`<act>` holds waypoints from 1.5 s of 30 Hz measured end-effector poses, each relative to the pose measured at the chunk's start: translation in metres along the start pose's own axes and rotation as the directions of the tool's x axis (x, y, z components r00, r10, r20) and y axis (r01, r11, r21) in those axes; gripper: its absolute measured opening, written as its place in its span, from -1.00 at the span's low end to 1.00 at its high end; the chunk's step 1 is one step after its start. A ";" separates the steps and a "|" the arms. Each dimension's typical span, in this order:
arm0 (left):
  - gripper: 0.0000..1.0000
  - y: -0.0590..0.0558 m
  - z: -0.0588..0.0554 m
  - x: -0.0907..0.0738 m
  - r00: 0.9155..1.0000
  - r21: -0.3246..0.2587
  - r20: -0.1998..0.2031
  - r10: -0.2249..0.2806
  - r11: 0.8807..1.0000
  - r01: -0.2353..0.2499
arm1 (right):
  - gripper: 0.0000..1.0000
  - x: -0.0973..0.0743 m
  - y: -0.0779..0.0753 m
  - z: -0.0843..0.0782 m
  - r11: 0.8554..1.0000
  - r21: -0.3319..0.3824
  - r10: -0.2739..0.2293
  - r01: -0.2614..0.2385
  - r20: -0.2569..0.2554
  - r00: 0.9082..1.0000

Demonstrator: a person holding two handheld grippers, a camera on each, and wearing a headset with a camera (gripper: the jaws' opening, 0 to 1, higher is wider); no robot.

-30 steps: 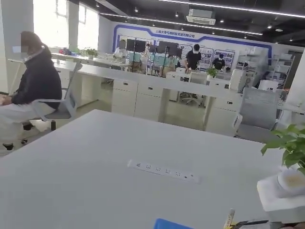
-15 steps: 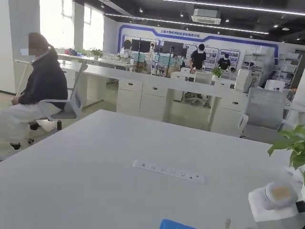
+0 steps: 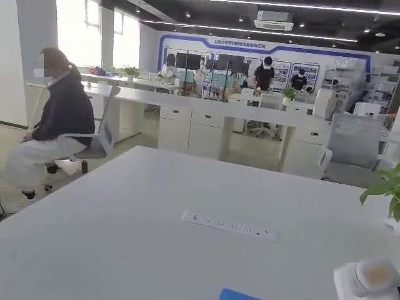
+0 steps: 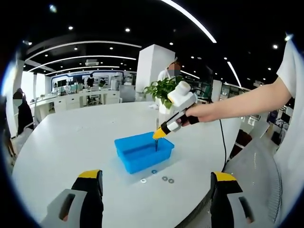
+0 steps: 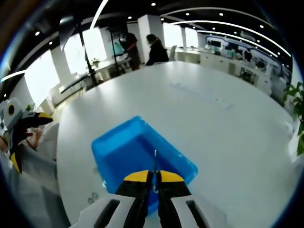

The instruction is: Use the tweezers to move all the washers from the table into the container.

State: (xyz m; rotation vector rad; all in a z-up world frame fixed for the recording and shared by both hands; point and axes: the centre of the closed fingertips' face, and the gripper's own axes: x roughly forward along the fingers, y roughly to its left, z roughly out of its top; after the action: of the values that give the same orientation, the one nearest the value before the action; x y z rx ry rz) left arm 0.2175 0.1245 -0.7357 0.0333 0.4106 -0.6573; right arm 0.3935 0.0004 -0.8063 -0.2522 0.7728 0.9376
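Left gripper view: four washers [image 4: 154, 171] lie on the table [image 4: 71, 142] just beside the blue container [image 4: 142, 152], so I judge much remains. My left gripper [image 4: 155, 175] gapes wide, holding nothing; my right gripper [image 5: 153, 179] is clamped on the tweezers [image 5: 155, 161], tips over the container
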 end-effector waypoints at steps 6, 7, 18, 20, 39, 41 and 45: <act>0.93 0.003 0.001 0.000 1.000 -0.012 0.007 0.008 1.000 -0.008 | -0.93 -0.004 -0.003 0.001 1.000 -0.009 -0.006 0.007 0.028 1.000; 0.93 0.003 0.001 0.000 1.000 -0.014 0.009 0.010 1.000 -0.009 | -0.92 -0.006 -0.004 0.002 1.000 -0.004 -0.007 0.007 0.042 0.999; 0.92 0.000 0.001 0.003 1.000 -0.023 0.014 0.003 1.000 -0.003 | -0.93 -0.037 0.033 0.021 1.000 -0.013 0.026 -0.024 0.162 0.986; 0.92 -0.002 0.000 0.004 1.000 -0.024 0.010 -0.003 1.000 0.003 | -0.93 -0.043 0.041 0.025 0.999 -0.020 0.036 -0.033 0.178 0.983; 0.91 -0.006 -0.002 0.005 1.000 -0.020 0.004 -0.018 1.000 0.018 | -0.94 -0.034 0.107 -0.003 0.986 -0.036 0.169 -0.166 0.121 0.978; 0.91 -0.006 -0.002 0.005 1.000 -0.018 0.003 -0.017 1.000 0.017 | -0.94 -0.029 0.111 -0.011 0.983 -0.018 0.181 -0.180 0.105 0.978; 0.91 -0.006 -0.002 0.005 1.000 -0.020 0.004 -0.019 1.000 0.019 | -0.94 -0.022 0.115 -0.026 0.980 0.004 0.197 -0.198 0.074 0.978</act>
State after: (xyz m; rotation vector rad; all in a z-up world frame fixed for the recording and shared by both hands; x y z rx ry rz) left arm 0.2165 0.1170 -0.7392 0.0094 0.4138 -0.6719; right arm 0.2812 0.0408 -0.7947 -0.1317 0.7449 1.1233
